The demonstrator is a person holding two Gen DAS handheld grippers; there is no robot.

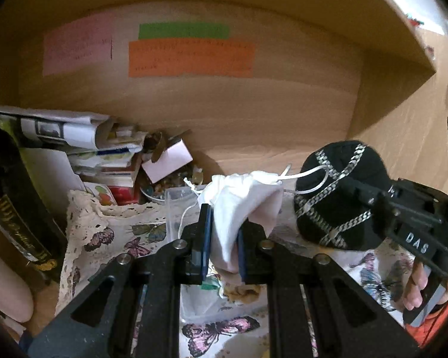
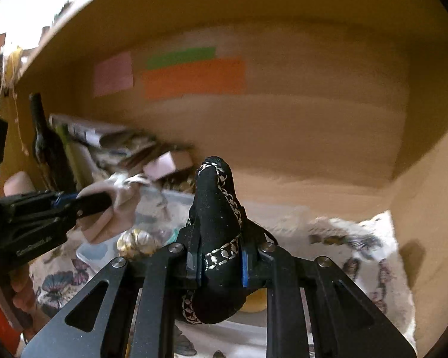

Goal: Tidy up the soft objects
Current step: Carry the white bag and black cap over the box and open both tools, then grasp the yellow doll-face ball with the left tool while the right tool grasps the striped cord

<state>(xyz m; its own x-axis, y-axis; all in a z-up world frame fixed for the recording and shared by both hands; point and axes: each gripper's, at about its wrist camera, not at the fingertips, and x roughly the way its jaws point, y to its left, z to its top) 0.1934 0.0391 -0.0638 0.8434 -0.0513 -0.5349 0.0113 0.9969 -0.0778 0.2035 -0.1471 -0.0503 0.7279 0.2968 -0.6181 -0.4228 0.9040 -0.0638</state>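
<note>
Both claws pinch limp, light cloth: my left claw [image 1: 222,247] a white pouch [image 1: 242,203], my right claw [image 2: 218,264] a black pouch [image 2: 216,214], gripped mid-body.

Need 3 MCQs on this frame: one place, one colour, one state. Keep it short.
1. Where is the dark bottle?
A. far left of the shelf
B. far right
C. in the clear tub

2. What colour is the widest paper note on the back wall?
A. blue
B. orange
C. yellow

3. What is the left hand-held gripper doing?
A. open, empty
B. shut on white pouch
C. shut on a book

A: it stands at the left edge.
B: orange strip under the green one.
B: cloth pinched between its fingers.
</note>
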